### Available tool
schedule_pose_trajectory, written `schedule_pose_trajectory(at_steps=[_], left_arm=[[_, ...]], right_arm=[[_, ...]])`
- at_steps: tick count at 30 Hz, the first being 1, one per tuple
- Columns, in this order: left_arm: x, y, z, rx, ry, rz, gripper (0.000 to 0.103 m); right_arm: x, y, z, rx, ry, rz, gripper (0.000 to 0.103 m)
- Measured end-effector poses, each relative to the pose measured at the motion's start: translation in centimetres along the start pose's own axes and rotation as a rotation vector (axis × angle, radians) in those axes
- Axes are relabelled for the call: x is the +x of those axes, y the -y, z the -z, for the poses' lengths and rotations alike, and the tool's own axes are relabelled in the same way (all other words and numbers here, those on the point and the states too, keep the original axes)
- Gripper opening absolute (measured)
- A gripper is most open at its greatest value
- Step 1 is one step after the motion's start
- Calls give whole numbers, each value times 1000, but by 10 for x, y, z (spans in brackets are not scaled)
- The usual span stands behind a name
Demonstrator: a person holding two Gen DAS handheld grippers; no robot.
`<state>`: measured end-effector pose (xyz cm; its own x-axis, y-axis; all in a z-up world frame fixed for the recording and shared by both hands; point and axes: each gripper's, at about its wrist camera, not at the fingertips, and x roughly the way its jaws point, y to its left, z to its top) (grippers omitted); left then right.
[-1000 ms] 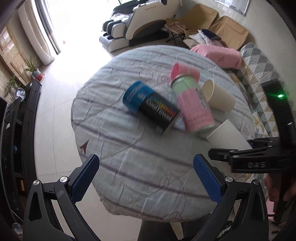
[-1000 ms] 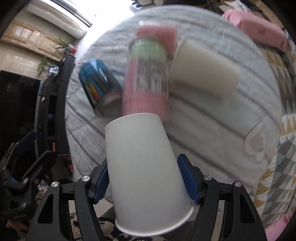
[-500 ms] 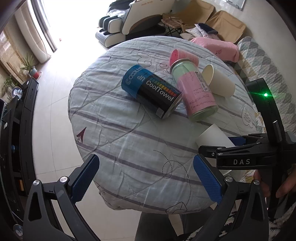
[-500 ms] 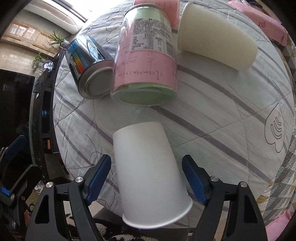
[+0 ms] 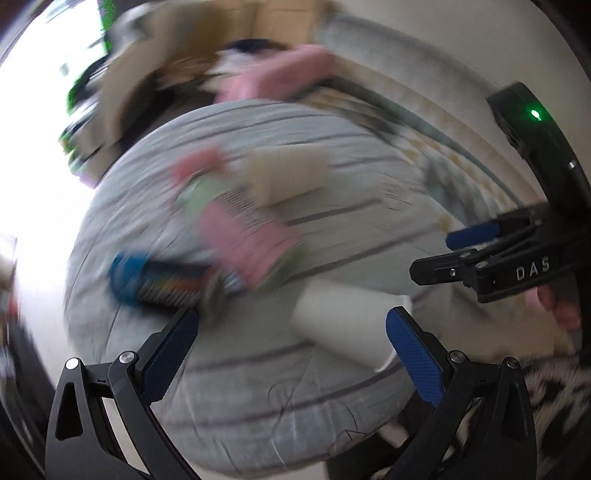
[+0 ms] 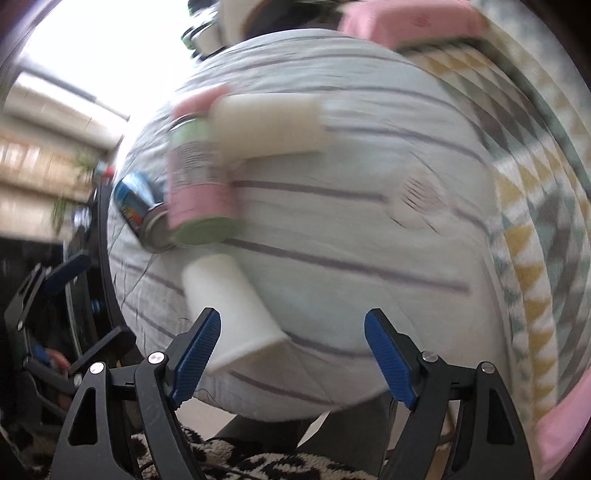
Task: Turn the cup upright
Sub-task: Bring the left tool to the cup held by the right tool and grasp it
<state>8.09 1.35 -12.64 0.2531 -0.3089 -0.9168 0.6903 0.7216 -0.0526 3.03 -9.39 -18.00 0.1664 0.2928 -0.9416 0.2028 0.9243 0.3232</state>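
A white paper cup (image 6: 231, 306) lies on its side near the front edge of the round table (image 6: 369, 258), its rim toward me. My right gripper (image 6: 291, 354) is open and empty, pulled back to the right of the cup. In the left wrist view the same cup (image 5: 343, 325) lies between my left gripper's (image 5: 291, 354) open fingers, and the right gripper (image 5: 461, 254) shows at the right edge. A second, cream cup (image 6: 266, 129) lies on its side at the back. Both views are blurred.
A pink and green can (image 6: 199, 184) and a blue and black can (image 6: 140, 214) lie on their sides left of centre, close behind the white cup. A pink cushion (image 6: 406, 18) and a patterned rug (image 6: 535, 184) lie beyond the table.
My right gripper has opened wider and drawn back to the right, away from the white cup. My left gripper has swung right and closer, so the cup now sits between its fingers.
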Motion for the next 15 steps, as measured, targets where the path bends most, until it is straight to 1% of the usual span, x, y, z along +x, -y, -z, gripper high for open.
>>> schedule_pose_trajectory(at_steps=[2, 4, 5, 6, 7, 10, 12, 13, 15], left_arm=[[11, 12, -12, 144, -45, 98, 103], [20, 23, -20, 294, -94, 229, 103], [23, 29, -21, 371, -118, 281, 103], [28, 34, -22, 451, -148, 315, 103], [33, 39, -22, 537, -183, 325, 103], [50, 48, -19, 772, -269, 326, 103], [60, 53, -17, 888, -323, 351, 103], [65, 54, -15, 948, -350, 377, 103], [74, 56, -13, 1026, -385, 385, 103]], right_arm=[[-2, 19, 12, 80, 4, -6, 82], [0, 41, 28, 174, -2, -16, 82], [1, 50, 34, 214, -6, -19, 82], [3, 60, 45, 264, -9, -23, 82], [6, 65, 52, 294, -12, -26, 82], [9, 86, 74, 398, -6, -40, 82], [12, 90, 81, 441, 4, -47, 82], [13, 94, 86, 471, 13, -50, 82], [16, 98, 91, 503, 23, -60, 82]])
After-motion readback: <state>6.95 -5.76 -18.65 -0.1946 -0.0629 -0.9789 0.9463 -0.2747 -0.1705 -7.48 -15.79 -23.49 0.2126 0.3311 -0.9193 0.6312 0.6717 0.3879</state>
